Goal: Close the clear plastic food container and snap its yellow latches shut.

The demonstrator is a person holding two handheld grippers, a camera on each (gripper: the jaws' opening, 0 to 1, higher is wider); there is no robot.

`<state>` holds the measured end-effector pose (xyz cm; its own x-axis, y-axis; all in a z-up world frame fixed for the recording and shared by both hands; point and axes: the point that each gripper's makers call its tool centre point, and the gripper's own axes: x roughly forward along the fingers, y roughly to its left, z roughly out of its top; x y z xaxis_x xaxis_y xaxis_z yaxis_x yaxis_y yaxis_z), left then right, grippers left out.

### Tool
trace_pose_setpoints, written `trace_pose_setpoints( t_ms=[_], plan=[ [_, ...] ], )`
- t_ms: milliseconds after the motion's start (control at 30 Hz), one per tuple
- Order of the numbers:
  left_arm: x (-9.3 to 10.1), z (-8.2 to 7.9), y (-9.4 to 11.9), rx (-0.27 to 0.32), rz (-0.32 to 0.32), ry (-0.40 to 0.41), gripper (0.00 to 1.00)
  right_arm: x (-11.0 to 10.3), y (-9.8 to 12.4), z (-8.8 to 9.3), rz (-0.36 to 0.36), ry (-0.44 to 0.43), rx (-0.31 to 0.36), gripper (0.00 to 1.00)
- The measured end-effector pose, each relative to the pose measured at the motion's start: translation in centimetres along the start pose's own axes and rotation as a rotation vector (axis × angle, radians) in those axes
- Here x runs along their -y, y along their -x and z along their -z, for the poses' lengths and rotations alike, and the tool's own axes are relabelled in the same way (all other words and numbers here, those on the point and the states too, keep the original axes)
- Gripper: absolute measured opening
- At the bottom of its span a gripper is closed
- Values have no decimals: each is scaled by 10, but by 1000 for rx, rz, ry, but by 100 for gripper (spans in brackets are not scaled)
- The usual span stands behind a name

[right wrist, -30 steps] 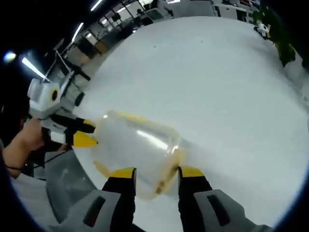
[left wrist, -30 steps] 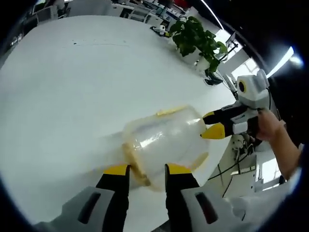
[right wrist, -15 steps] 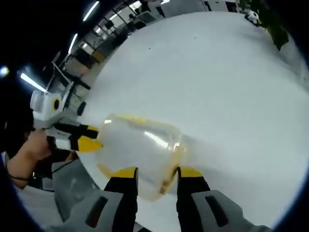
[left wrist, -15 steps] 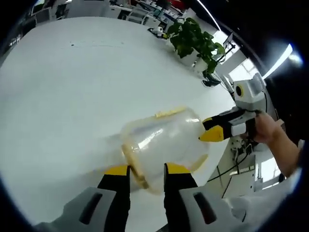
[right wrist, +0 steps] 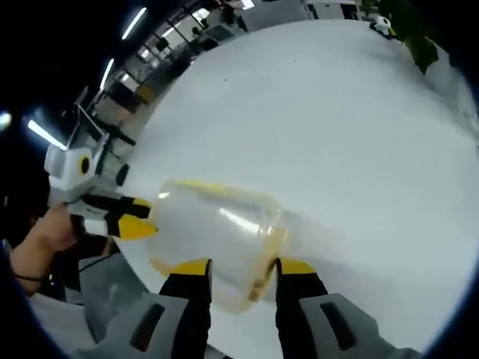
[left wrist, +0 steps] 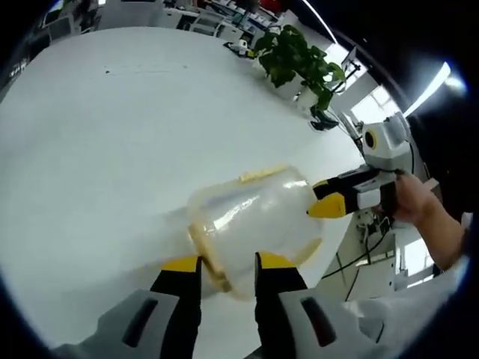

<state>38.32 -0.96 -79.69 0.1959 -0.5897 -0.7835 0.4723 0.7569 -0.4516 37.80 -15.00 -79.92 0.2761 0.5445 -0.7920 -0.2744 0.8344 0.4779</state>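
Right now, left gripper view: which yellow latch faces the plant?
The upper latch, on the container's far edge; the lower latch sits beneath the right tongs.

The right gripper [right wrist: 241, 271] rises from the bottom of the right gripper view, its two yellow-tipped jaws standing apart with the near end of the clear plastic food container [right wrist: 217, 241] between them. The container lies on its side on the white table [right wrist: 322, 120], near the table's edge; a yellow latch [right wrist: 200, 185] runs along its upper side and another yellow strip shows at the end by the right jaw. At the container's far end the left gripper [right wrist: 127, 217] comes in from the left, its yellow tips touching or just beside the plastic, held by a person's hand [right wrist: 46, 232]. Ceiling lights [right wrist: 135, 19] and office furniture lie beyond the table.
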Motion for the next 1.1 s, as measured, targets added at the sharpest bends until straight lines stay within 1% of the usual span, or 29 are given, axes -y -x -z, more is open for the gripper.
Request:
trace_pose_setpoints(
  t_ms=[133,367,500,600,700,833,933,1000,1100],
  plan=[
    [0,0,0,-7,1,1,26,0,0,-1,2,2,1,32],
    [-1,-1,1,2,10,57,28,0,-1,-1,0,-11,1,33],
    [-2,0,1,14,27,84,28,-1,-1,-1,-2,4,5,34],
    [-2,-2,3,24,26,66,28,-1,-1,-1,-1,27,-1,34],
    [-3,-7,5,42,25,69,28,-1,0,-1,3,40,-1,34],
    [-4,-8,6,42,24,56,31,-3,3,-3,5,72,-3,35],
    [-7,-7,9,35,22,46,32,-5,6,-6,3,93,-3,35],
    [-8,-6,10,31,16,16,32,-4,9,-8,6,115,-8,35],
    [-7,-5,11,29,17,-22,32,-4,12,-11,14,172,-20,36]
  ],
)
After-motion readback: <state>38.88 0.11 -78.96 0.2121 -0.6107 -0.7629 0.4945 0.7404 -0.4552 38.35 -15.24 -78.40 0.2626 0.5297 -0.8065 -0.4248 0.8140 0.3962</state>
